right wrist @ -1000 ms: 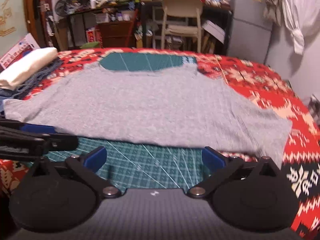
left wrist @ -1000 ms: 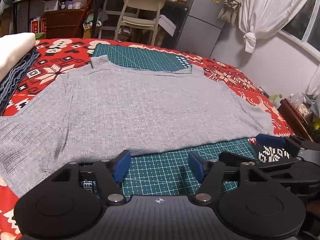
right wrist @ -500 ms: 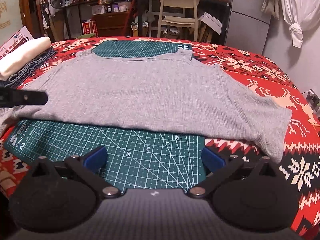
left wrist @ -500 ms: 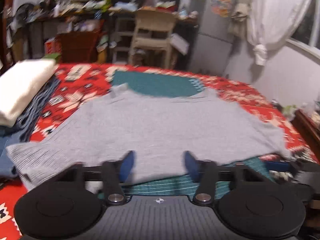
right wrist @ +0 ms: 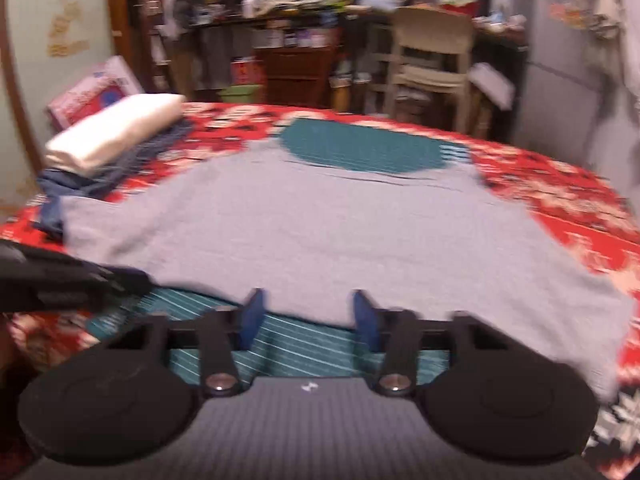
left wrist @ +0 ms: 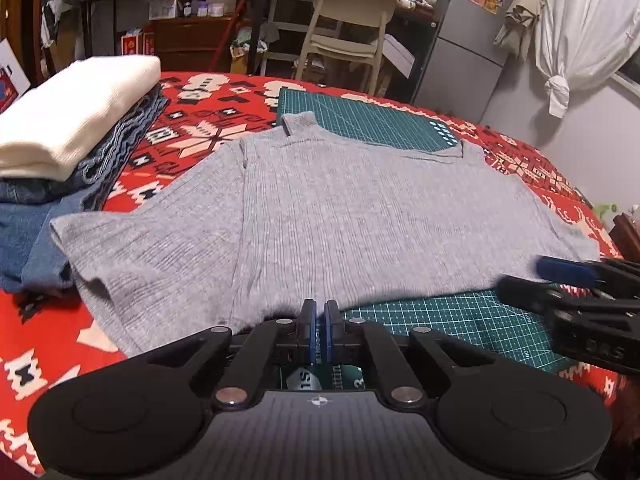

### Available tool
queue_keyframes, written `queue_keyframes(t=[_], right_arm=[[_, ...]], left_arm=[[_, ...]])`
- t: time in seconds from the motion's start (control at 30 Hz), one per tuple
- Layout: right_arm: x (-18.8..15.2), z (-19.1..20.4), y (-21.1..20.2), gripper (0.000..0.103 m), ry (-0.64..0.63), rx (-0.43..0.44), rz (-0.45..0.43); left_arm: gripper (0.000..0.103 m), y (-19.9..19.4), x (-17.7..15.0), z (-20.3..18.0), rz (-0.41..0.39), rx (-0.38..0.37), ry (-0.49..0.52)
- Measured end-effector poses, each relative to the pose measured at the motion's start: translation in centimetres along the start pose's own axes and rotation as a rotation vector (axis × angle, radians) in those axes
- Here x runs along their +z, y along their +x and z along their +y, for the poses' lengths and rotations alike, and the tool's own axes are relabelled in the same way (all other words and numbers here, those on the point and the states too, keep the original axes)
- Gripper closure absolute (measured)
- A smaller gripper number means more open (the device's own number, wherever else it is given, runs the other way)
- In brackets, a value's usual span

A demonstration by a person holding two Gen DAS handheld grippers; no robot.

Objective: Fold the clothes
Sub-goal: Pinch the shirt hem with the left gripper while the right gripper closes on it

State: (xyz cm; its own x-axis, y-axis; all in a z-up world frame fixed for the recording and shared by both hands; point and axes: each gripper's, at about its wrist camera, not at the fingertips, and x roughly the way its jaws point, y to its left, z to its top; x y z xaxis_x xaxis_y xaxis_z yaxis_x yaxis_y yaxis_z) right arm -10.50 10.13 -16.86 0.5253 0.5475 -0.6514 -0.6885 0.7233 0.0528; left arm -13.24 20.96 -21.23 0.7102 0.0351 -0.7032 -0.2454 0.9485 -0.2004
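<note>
A grey ribbed sweater (left wrist: 352,216) lies spread flat, front or back up (the pictures do not tell which), its hem nearest both tongs and its collar at the far edge. One sleeve reaches out to the left of the left tongs (left wrist: 319,322), its cuff resting on a folded piece of blue denim (left wrist: 28,240). The other sleeve runs off to the right of the right tongs (right wrist: 308,314). The knit is smooth across the body, with a seam line where the left sleeve joins.

The sweater rests on a green cutting mat (left wrist: 440,320), which lies on a red patterned blanket (left wrist: 200,128). A strip of mat shows just ahead of both tongs, and more of it shows beyond the collar.

The left tongs are pressed together at the hem; a fold of grey knit sits right at their tips, but whether cloth lies between the pads is hard to tell. The right tongs stand apart, their blue pads (right wrist: 252,316) just short of the hem, holding nothing.

Far left of the left tongs, a folded white garment (left wrist: 76,112) sits on top of the denim pile.

The right wrist view is blurred by motion, so the sweater's ribbing and the mat's grid smear there. In the left wrist view the right tongs show only partly, cut off at the right edge.
</note>
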Motion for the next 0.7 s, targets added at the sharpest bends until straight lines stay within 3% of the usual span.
queue_keyframes(t=[0.03,0.17,0.37,0.5,0.7], right_arm=[[0.5,0.7,0.6,0.08,-0.013,0.026,-0.003],[1.9,3.4,2.3,0.091,-0.071,0.088,-0.013],[1.8,5.6,5.0,0.091,-0.106,0.133,0.043],[0.4,6.5,4.3,0.091,-0.16,0.122,0.032],[0.9,5.8,3.6,0.091,-0.141,0.09,0.02]], left_arm=[[0.097,-0.1,0.0,0.1,-0.004,-0.003,-0.007],[0.096,-1.1,0.6,0.3,-0.064,-0.013,-0.012],[0.095,0.0,0.6,1.8,-0.017,0.008,-0.053],[0.095,-0.3,0.5,2.4,-0.011,0.019,-0.065],[0.095,-0.4,0.3,2.8,-0.011,0.016,-0.076]])
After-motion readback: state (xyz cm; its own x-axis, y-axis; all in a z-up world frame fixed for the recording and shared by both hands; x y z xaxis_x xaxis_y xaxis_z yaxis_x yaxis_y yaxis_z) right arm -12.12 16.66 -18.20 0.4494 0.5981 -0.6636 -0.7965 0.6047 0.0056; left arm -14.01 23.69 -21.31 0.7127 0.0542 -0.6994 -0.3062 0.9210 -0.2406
